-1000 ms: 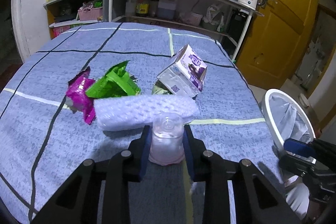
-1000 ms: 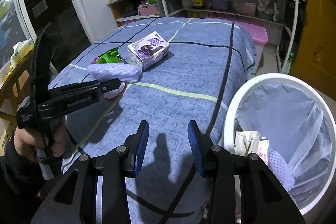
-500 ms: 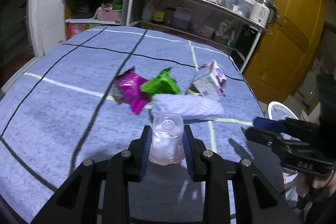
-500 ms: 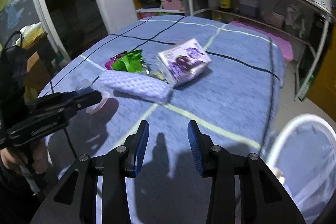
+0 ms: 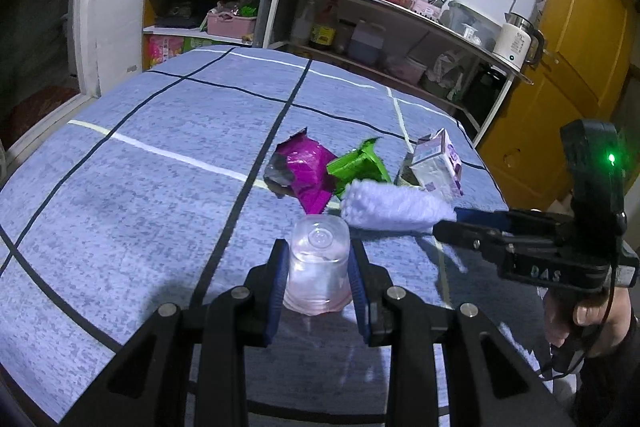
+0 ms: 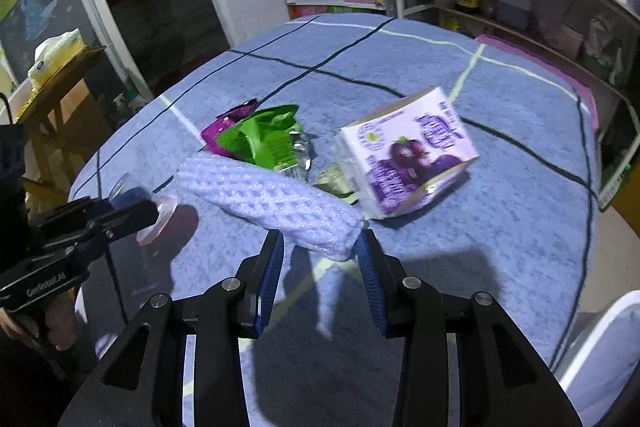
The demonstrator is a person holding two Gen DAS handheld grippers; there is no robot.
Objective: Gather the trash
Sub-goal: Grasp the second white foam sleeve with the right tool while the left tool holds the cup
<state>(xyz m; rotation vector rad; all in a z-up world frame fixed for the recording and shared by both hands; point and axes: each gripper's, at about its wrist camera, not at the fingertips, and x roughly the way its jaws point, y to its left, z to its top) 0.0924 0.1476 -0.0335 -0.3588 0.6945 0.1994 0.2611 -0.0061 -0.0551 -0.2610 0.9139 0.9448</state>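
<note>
Since the earlier frame, my right fingers (image 6: 320, 259) have swung away from the white bin (image 6: 596, 339) and now point at the trash pile, while my left fingers (image 5: 318, 267) have carried the clear plastic cup (image 5: 318, 263) leftward across the view, so the pile sits further right in the left wrist view.

Task items: the cup is transparent with a faint pink tint, inverted, base toward the camera. On the blue checked worktop (image 5: 140, 187) lies a group of trash: a magenta foil wrapper (image 5: 306, 171), crumpled and torn open; a green wrapper (image 5: 358, 165) just beside it, touching; a pale lilac foam-mesh sleeve (image 5: 394, 205) lying flat in front of both; and a white-and-purple carton (image 5: 438, 163), tilted on one edge at the right end of the sleeve.

Left fingers: partly closed, both blue pads pressing the cup's sides. The cup is gripped and held above the worktop, nearer to me than the sleeve.

Right fingers: partly apart, nothing gripped. In the right wrist view the near end of the sleeve (image 6: 272, 199) lies between the two tips; I cannot tell whether the pads touch it. The carton (image 6: 408, 155) lies just beyond the right tip.

The bin's rim shows only at the lower right corner of the right wrist view, beside the worktop edge.
</note>
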